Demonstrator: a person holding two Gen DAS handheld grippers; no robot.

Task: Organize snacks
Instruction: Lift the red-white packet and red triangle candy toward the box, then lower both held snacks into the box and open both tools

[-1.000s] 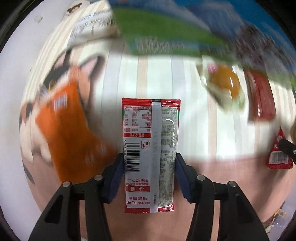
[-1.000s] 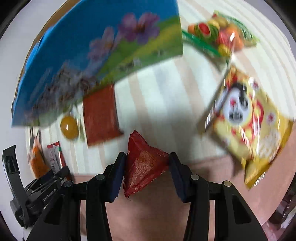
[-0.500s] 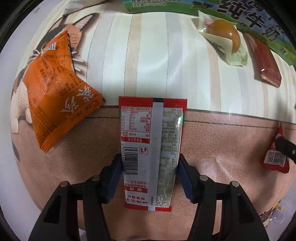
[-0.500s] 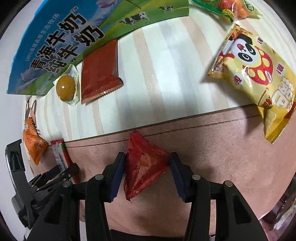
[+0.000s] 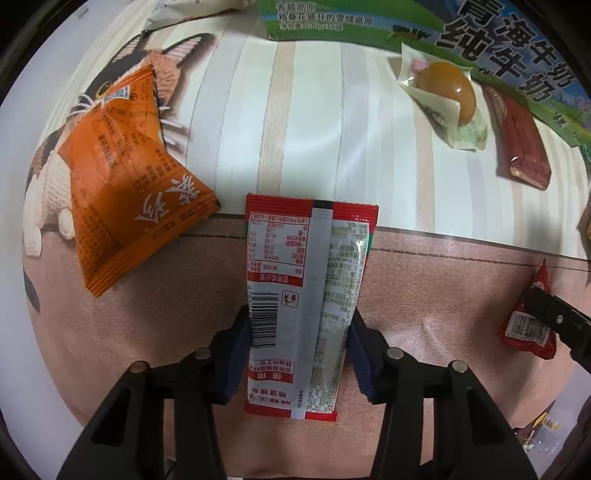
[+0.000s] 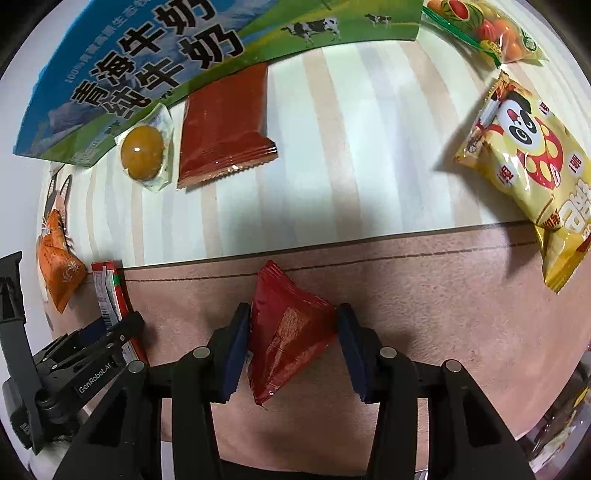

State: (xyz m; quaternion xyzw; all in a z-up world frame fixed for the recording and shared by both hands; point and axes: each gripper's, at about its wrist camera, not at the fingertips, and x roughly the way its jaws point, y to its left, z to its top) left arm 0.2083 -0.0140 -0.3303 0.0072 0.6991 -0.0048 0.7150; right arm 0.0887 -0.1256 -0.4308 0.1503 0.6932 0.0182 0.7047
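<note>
My left gripper (image 5: 297, 350) is shut on a long red-and-silver snack sachet (image 5: 306, 295), barcode side up, low over the pink band of the table mat. My right gripper (image 6: 293, 347) is shut on a small red triangular snack packet (image 6: 288, 332) over the same pink band. In the right wrist view the left gripper (image 6: 110, 332) and its sachet (image 6: 109, 291) show at the lower left. In the left wrist view the red packet (image 5: 528, 325) and a right finger (image 5: 557, 321) show at the right edge.
An orange triangular packet (image 5: 125, 184) lies left of the sachet. A wrapped egg (image 6: 144, 151) and a dark red bar packet (image 6: 225, 125) lie before the blue-green milk carton (image 6: 155, 62). A yellow panda snack bag (image 6: 532, 173) and fruit candy bag (image 6: 487, 29) are right.
Both grippers have drawn back from the milk carton toward the near pink band of the mat and lowered, each still holding its packet. The earlier motion blur has settled.
</note>
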